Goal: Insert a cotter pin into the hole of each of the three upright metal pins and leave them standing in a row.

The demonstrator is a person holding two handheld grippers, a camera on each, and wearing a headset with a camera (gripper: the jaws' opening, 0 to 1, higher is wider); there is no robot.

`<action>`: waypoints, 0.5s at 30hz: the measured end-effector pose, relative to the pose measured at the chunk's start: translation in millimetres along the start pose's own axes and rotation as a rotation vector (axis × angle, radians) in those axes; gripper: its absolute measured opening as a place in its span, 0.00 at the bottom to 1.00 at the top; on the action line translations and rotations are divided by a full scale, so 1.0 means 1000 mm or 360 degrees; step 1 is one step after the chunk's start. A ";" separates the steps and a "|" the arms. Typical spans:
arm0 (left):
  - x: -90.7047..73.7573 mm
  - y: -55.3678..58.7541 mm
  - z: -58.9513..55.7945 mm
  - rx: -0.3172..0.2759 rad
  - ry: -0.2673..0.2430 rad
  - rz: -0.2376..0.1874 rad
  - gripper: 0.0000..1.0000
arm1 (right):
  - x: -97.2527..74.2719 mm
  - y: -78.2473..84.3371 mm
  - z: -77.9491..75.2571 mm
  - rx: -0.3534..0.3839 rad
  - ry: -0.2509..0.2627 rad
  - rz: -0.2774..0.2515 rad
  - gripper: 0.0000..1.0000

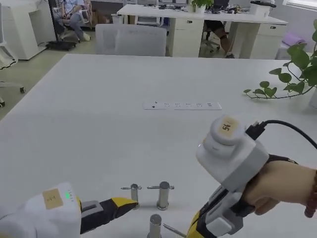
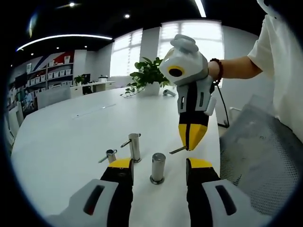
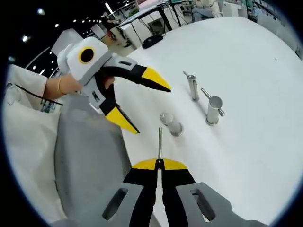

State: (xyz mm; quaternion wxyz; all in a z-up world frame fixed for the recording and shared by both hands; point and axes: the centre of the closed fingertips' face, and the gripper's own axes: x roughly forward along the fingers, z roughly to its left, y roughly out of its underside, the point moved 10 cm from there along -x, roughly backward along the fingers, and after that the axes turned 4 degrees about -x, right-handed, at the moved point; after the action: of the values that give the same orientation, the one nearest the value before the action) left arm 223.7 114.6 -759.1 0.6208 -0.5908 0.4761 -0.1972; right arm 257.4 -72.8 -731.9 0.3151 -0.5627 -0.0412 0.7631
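Just right of the bare pin, the right tool clenches a cotter pin aimed at it; left tool released.

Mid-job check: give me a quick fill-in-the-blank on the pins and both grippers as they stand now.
The right gripper is ___ on a cotter pin.
The left gripper is ___.
Of the three metal pins, ___ already have a cotter pin through them.
Missing words: shut; open; two.
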 end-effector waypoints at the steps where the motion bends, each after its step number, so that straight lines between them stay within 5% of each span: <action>1: 0.001 0.001 0.001 0.0003 -0.0003 0.0002 0.41 | 0.001 0.000 0.000 0.0009 0.0000 0.0005 0.03; 15: 0.013 0.012 0.012 0.0007 0.0024 0.0061 0.32 | 0.005 -0.001 -0.002 0.0072 0.0014 0.0025 0.03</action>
State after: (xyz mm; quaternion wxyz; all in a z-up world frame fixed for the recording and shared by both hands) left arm 235.9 113.1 -777.0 0.6221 -0.5787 0.4917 -0.1907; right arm 258.9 -70.1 -736.1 0.3218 -0.5590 -0.0181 0.7639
